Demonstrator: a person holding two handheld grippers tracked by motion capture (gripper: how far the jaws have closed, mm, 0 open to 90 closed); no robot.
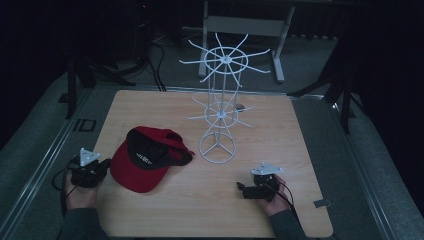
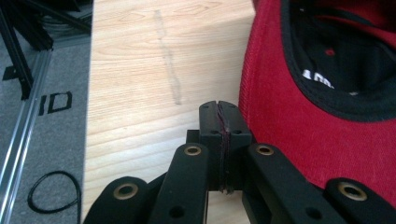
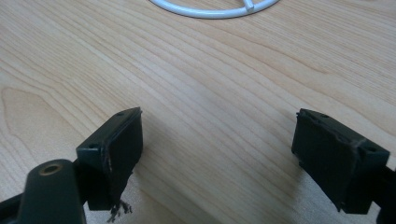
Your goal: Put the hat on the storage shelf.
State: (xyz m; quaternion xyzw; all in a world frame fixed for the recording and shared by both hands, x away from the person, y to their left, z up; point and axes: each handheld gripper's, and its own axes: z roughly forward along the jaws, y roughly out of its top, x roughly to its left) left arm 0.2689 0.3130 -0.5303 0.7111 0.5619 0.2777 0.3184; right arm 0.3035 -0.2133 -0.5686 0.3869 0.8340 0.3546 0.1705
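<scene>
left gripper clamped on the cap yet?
No, the left gripper has its jaws shut on nothing, beside the red cap on the table.

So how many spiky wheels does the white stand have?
2. The upper wheel is at the top of the white stand. The lower wheel sits partway down its post, above the round base.

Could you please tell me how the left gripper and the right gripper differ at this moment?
The left gripper is shut with nothing between its jaws; the right gripper stands wide open. The left gripper sits right beside the red cap; the right gripper is apart from it, nearer the white rack's base ring. Both are hand-held low over the table.
</scene>
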